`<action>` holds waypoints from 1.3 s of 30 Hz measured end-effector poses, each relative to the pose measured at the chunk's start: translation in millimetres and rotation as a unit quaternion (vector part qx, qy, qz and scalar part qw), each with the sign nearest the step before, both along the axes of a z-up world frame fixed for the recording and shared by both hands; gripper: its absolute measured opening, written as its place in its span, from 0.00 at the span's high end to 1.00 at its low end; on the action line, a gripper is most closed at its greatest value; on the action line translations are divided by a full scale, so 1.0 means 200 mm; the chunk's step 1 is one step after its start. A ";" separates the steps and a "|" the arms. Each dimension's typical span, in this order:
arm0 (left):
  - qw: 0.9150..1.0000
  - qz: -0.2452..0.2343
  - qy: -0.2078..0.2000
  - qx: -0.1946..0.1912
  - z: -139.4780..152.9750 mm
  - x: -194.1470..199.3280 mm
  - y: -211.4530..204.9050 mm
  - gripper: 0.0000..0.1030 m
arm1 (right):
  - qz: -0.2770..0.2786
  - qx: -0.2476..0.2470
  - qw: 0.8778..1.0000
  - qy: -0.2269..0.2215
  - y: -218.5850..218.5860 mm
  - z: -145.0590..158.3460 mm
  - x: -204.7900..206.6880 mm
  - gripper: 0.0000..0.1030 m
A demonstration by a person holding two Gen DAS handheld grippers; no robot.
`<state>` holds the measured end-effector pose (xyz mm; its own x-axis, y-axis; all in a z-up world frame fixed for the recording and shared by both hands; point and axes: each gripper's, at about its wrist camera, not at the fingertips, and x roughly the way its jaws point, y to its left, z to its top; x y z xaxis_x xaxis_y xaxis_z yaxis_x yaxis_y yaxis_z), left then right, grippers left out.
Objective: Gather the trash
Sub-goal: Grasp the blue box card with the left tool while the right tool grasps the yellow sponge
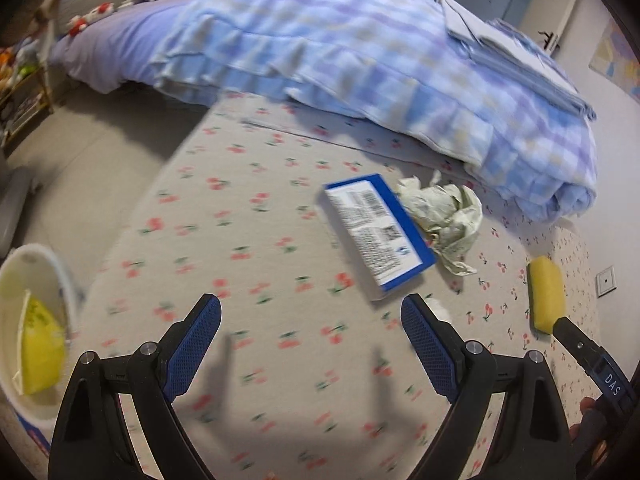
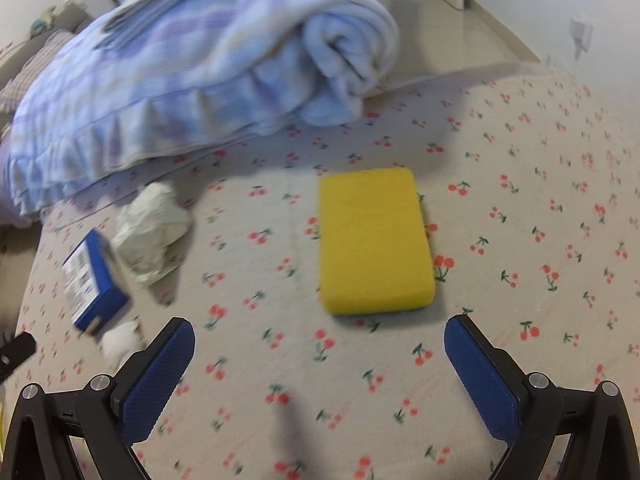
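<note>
Yellow sponge just ahead of spread right gripper — seemingly untouched.

The bed carries all loose items. In the left wrist view, the box lies flat on the bed, ahead of the left tool. The crumpled paper lies touching the box on its right. The sponge lies well to the right of both, near the bed's edge. The quilt lies heaped behind them. The bin stands on the floor left of the bed, with a wrapper inside. In the right wrist view, the sponge lies just ahead of the right tool, between its fingers' lines
</note>
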<state>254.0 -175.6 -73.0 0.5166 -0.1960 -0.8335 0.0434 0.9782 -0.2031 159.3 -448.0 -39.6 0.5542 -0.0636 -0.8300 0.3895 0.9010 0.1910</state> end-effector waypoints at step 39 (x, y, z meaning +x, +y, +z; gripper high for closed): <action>0.996 0.064 0.055 0.027 -0.12 0.39 -0.34 0.11 | -0.002 -0.044 0.999 0.017 -0.05 -0.15 0.16 0.41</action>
